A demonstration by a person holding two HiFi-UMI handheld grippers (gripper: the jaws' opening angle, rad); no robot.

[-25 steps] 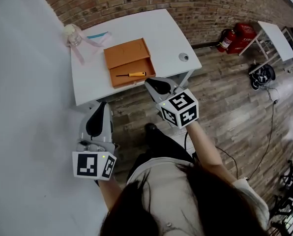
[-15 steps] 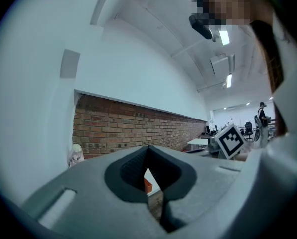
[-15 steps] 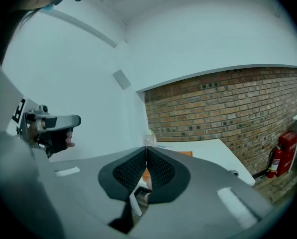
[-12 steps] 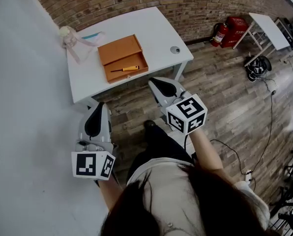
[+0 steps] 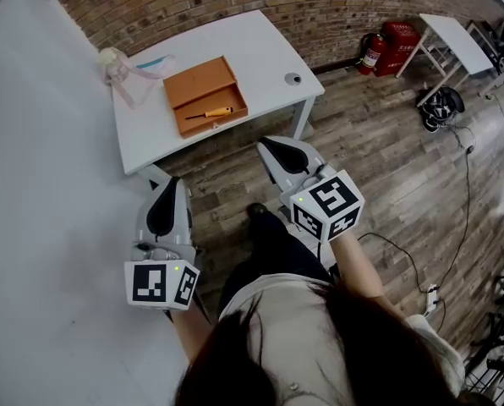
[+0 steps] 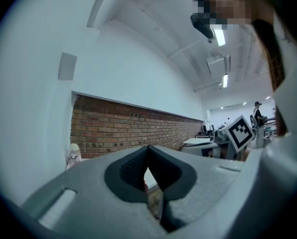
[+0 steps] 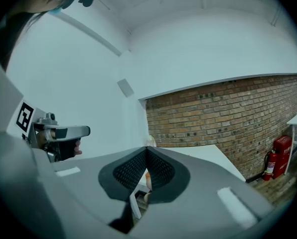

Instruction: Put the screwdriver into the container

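Observation:
An orange-handled screwdriver point(image 5: 210, 112) lies in the front compartment of the open orange container point(image 5: 193, 79) on the white table point(image 5: 260, 49). Both grippers are held well back from the table, over the wooden floor. My left gripper point(image 5: 175, 180) is shut and empty; in the left gripper view point(image 6: 148, 148) its pads meet. My right gripper point(image 5: 266, 143) has just been closing with nothing between its jaws, and the pads touch in the right gripper view point(image 7: 147, 148). Neither touches the container.
A clear bottle with pink ribbon point(image 5: 112, 59) stands at the table's far left, a small round cap point(image 5: 293, 79) at its right. A white wall runs along the left. Fire extinguishers point(image 5: 375, 51), a second white table point(image 5: 451, 45) and a black bag point(image 5: 442, 104) are at the right.
Both grippers have drawn back from the table, which now looks smaller and farther. The right gripper left the container's front edge and rose. The screwdriver stays in the container.

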